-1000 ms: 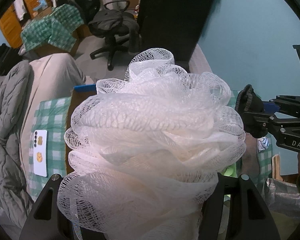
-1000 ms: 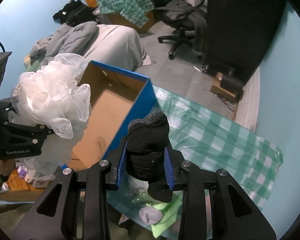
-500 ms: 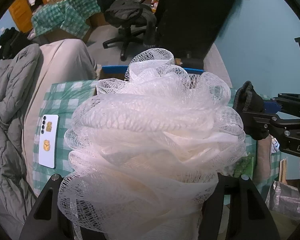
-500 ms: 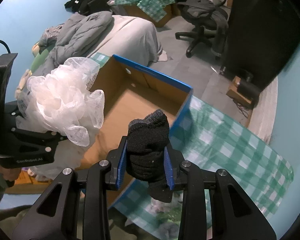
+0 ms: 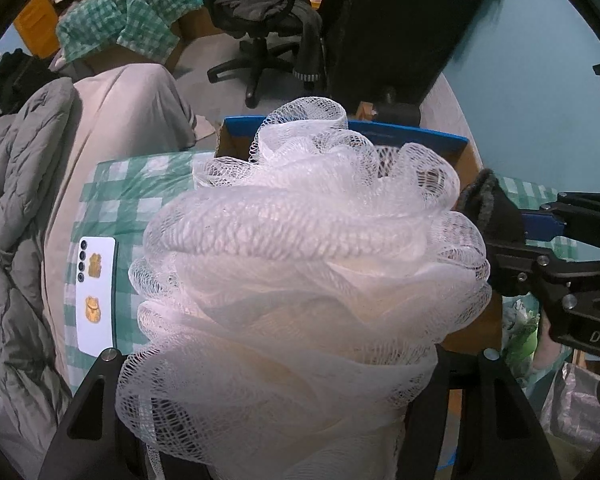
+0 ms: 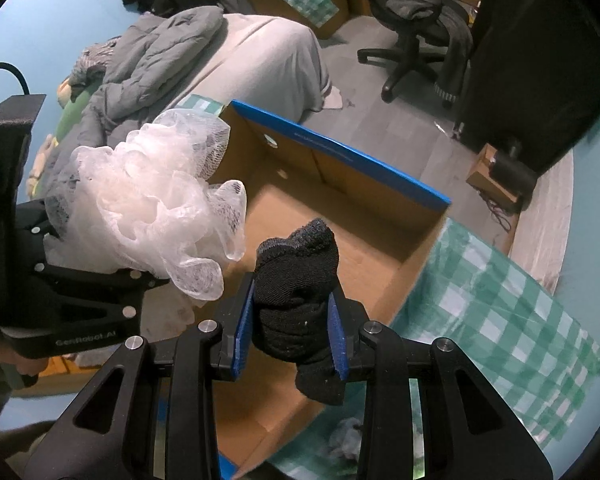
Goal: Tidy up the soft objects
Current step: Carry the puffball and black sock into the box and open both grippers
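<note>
My left gripper [image 6: 148,276] is shut on a white mesh bath pouf [image 5: 312,276], which fills most of the left wrist view and also shows in the right wrist view [image 6: 152,204]. My right gripper [image 6: 292,316] is shut on a rolled black sock [image 6: 298,292], seen at the right edge of the left wrist view [image 5: 496,216]. Both are held above an open cardboard box with a blue rim [image 6: 340,152]; its brown floor [image 6: 364,248] looks bare. The pouf hangs over the box's left edge, the sock over its near side.
The box stands on a green checked cloth [image 6: 500,304]. A white phone [image 5: 95,296] lies on the cloth left of the box. A bed with a grey jacket [image 6: 160,52], an office chair [image 6: 416,12] and a dark cabinet [image 6: 540,52] stand beyond. Soft items [image 6: 346,440] lie below the box.
Both grippers have moved forward over the box with their loads; the box interior now shows more fully under the sock. Both grips are unchanged.
</note>
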The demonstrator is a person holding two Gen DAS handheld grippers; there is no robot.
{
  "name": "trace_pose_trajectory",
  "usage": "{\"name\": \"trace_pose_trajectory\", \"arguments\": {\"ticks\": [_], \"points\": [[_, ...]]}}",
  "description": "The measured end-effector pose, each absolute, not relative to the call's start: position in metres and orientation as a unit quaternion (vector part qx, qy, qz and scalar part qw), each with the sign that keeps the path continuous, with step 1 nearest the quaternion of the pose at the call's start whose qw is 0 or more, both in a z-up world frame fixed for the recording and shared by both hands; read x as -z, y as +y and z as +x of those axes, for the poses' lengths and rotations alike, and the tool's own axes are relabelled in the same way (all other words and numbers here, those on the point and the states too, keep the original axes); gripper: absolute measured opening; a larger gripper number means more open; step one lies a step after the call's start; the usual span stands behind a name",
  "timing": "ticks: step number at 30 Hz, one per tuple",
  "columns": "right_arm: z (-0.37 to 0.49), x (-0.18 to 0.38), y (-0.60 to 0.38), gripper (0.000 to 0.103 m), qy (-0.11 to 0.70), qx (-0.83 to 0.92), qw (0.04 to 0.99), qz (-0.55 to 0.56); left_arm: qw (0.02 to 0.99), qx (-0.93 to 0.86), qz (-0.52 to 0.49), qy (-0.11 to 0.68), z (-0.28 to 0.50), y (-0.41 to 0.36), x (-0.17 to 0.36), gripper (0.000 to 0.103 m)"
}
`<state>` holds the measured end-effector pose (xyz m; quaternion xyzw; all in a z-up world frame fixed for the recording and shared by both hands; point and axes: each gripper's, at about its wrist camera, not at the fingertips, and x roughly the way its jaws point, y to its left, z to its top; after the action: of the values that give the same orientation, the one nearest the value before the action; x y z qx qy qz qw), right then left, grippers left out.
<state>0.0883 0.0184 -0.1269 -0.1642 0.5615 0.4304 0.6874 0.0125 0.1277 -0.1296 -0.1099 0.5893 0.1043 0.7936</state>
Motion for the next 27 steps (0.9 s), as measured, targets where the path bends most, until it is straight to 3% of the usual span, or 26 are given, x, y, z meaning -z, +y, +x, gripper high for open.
{"name": "trace_pose_trajectory", "arguments": {"ticks": [4, 8, 27], "points": [[0.089, 0.131, 0.027, 0.036, 0.566, -0.418, 0.691, -0.164, 0.786, -0.105, -0.113, 0.599, 0.017, 0.133, 0.135, 0.076], [0.091, 0.128, 0.028, 0.064, 0.561, -0.406, 0.703, -0.163, 0.788, -0.095, -0.117, 0.597, 0.018, 0.134, 0.132, 0.085], [0.096, 0.111, -0.004, 0.068, 0.552, -0.378, 0.731, -0.131, 0.788, -0.087, -0.097, 0.601, 0.007, 0.12, 0.113, 0.089]]}}
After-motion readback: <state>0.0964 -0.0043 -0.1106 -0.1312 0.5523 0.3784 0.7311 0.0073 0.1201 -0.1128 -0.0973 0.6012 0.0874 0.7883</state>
